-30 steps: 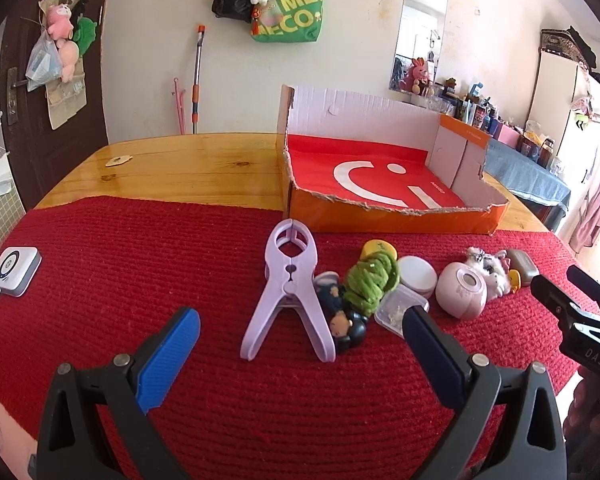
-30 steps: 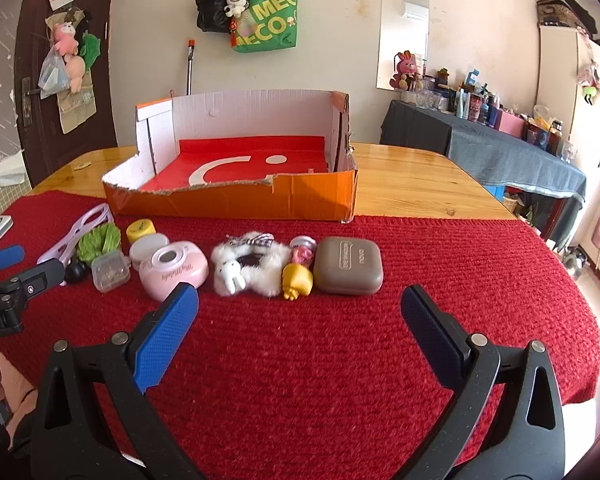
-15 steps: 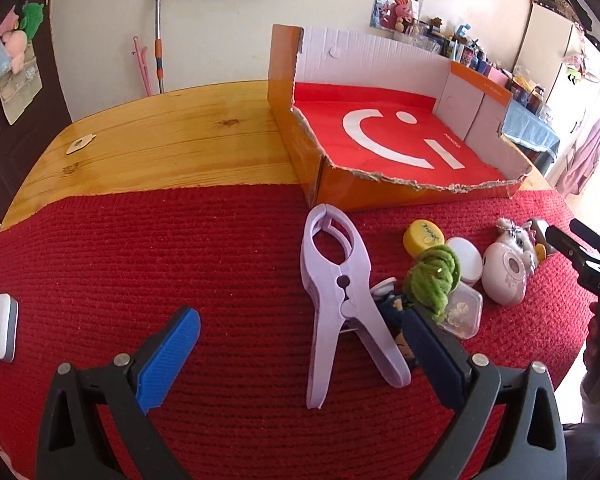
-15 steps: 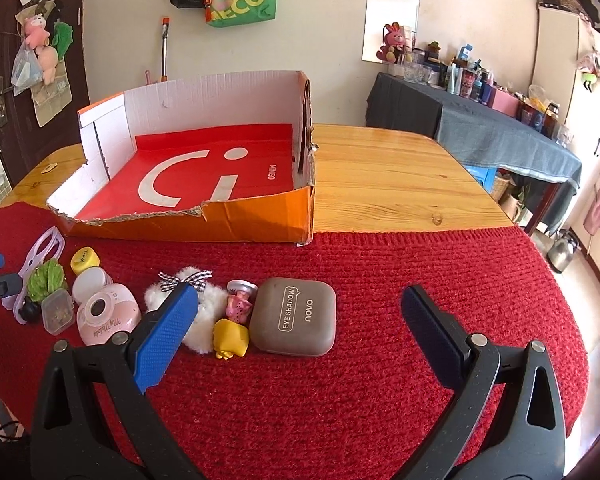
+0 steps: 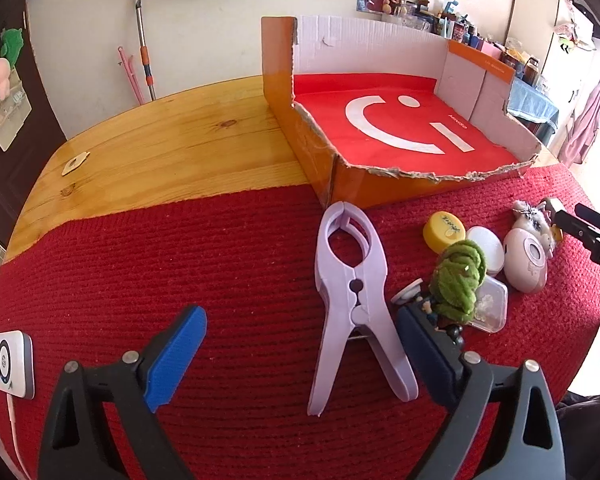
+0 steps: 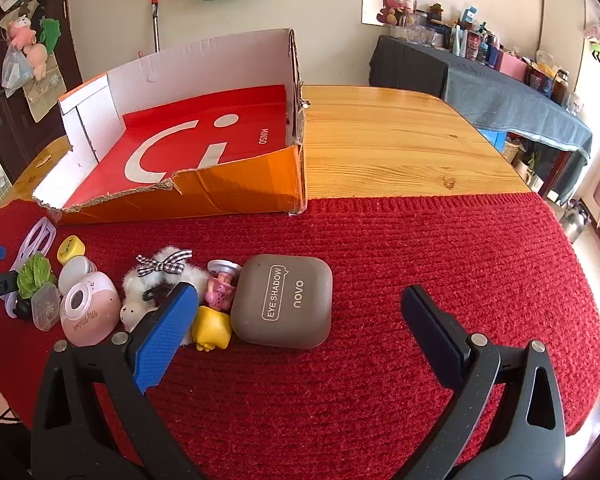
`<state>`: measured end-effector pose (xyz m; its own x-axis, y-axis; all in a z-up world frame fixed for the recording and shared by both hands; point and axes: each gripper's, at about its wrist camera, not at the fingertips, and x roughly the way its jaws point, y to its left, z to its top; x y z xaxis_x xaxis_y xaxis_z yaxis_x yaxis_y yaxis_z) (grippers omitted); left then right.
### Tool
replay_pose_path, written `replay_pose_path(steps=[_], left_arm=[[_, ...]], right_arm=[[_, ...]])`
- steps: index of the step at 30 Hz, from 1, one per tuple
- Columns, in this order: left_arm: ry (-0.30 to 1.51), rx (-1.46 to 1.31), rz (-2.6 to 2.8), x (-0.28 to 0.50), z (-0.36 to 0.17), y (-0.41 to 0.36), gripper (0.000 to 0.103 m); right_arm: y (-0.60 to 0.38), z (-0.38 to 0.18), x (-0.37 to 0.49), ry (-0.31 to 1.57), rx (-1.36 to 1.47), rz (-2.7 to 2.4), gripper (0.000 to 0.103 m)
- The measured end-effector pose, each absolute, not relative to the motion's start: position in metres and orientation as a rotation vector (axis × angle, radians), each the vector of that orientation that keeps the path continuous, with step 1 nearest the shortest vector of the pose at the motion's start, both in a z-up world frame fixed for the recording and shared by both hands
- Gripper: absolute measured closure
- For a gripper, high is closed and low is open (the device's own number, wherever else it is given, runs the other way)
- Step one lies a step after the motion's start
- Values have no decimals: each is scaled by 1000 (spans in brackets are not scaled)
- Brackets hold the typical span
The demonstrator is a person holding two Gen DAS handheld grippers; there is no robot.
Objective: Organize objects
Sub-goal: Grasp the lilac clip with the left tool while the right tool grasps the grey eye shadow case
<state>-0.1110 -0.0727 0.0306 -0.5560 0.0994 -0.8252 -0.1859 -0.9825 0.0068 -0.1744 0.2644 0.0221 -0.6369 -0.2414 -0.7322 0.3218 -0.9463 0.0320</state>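
Observation:
A lilac plastic clip (image 5: pixel 354 300) lies flat on the red mat, its handles towards me. My left gripper (image 5: pixel 300 336) is over it with the clip between its blue pads. The jaws are closing, but neither pad touches the clip. In the right wrist view a brown eye shadow case (image 6: pixel 284 300) lies on the mat. My right gripper (image 6: pixel 300 296) straddles it, open, with gaps on both sides. The torn orange cardboard box (image 5: pixel 380 184) with a red floor stands behind the row, and nothing lies in it.
Between clip and case lie a green woolly figure (image 5: pixel 458 280), a yellow cap (image 5: pixel 444 232), a pink round gadget (image 6: pixel 86 312), a white fluffy toy (image 6: pixel 156 280) and a yellow toy (image 6: pixel 212 328). A white charger (image 5: pixel 10 364) lies at the mat's left edge. Bare wooden table (image 6: pixel 380 140) flanks the box.
Both grippers came forward and tipped down. The clip now lies between the left pads and the eye shadow case between the right ones. The left jaws have narrowed slightly.

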Motion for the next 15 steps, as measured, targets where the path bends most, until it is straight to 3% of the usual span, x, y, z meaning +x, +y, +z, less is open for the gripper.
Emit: replay_pose_path(steps=[9,15], left_arm=[[160,-1385,2612,-123,24,-64,15],[173,-1342,2599,-123,25,-58,32]], right_arm=[[278,19,-182,140,1187,-2572,0],[277,18,-184,150,1187,-2552,0]])
